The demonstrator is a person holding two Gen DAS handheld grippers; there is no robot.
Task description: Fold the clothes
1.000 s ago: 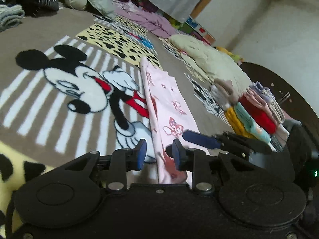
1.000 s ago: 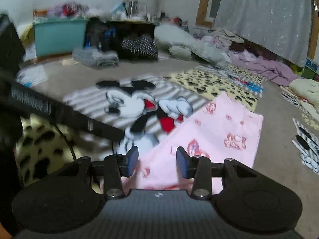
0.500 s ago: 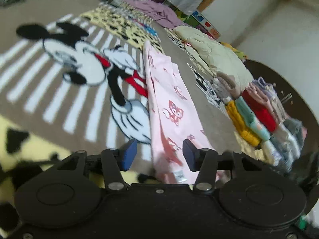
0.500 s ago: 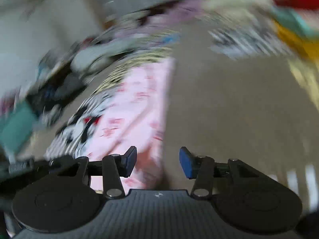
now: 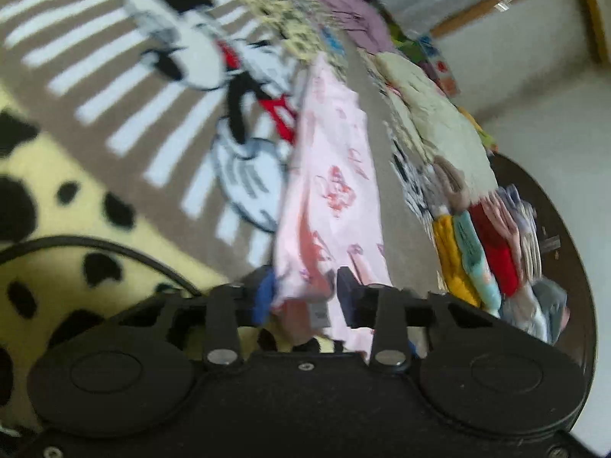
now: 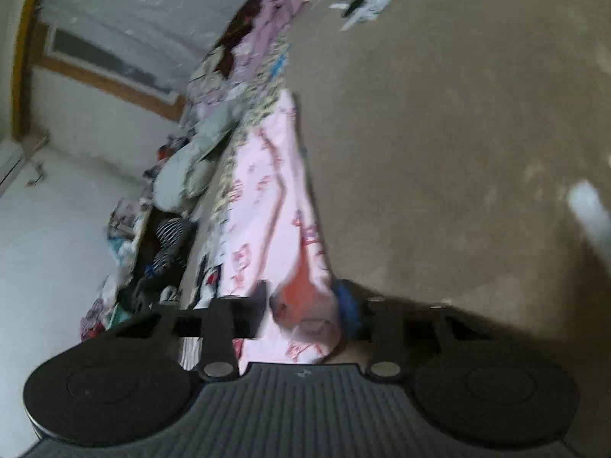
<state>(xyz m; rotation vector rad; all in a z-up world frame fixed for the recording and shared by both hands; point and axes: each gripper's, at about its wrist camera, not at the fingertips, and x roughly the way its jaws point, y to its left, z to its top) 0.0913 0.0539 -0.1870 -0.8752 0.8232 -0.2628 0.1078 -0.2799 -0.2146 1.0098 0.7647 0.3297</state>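
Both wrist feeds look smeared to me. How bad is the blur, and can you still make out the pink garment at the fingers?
Left wrist: motion blur, softest on the cartoon blanket; the pink garment reads between the left gripper.
Right wrist: heavier smear, strongly tilted; cloth bunched in the right gripper.

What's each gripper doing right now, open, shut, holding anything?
Left gripper: fingers around an end of the pink garment; grip cannot be told.
Right gripper: same, around the pink garment's end; cannot be told.

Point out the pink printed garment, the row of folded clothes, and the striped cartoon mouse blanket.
pink printed garment (image 5: pixel 336 175): left wrist view, middle of the folded strip.
row of folded clothes (image 5: pixel 492 244): left wrist view, the red piece.
striped cartoon mouse blanket (image 5: pixel 114 87): left wrist view, a white stripe.
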